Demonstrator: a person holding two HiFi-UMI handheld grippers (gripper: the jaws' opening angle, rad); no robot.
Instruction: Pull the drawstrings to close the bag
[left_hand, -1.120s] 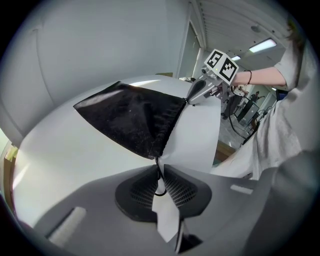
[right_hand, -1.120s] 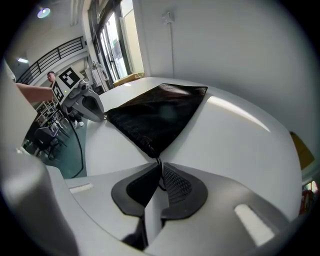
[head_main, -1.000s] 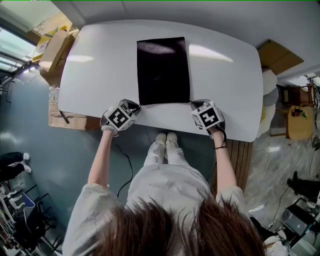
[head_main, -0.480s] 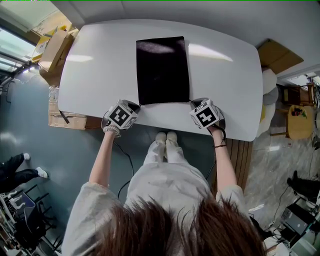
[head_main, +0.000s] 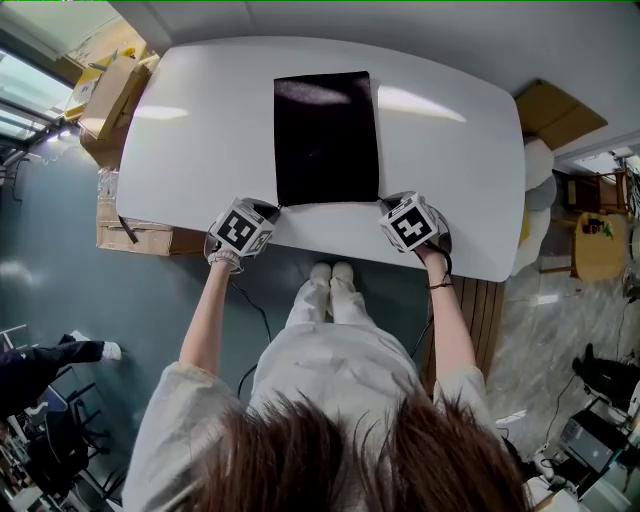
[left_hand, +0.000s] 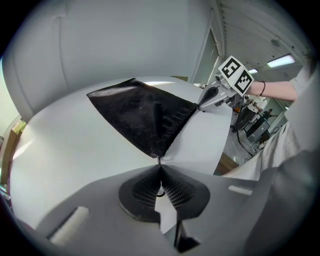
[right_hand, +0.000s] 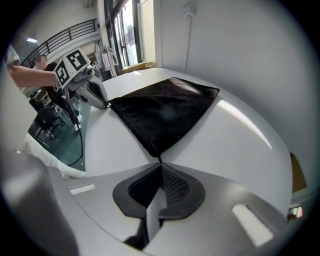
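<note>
A glossy white surface (head_main: 200, 150) with rounded corners fills the upper half of the head view, bare apart from the bag and streaked with reflected ceiling light. Around it lies a dull blue-grey floor (head_main: 60, 240). Brown cardboard boxes (head_main: 112, 92) are stacked at the upper left, and wooden furniture (head_main: 598, 245) stands at the right edge.

The bag (head_main: 326, 140) is a flat black rectangle of soft, faintly shimmering cloth. It lies at the middle of the surface, with its long side running up the frame and its hemmed edge toward the bottom.

The left claw (left_hand: 160, 169), smooth grey plastic with dark ribbed pads, has just been closing. It now pinches the left drawstring (left_hand: 159, 161), a thin dark cord leaving the bag's lower-left corner. The right claw (right_hand: 160, 167) is clamped fully on the right drawstring (right_hand: 159, 158) at the bag's lower-right corner. Both claws sit near the surface's bottom edge, well apart, with the bag's hem stretched between them.
</note>
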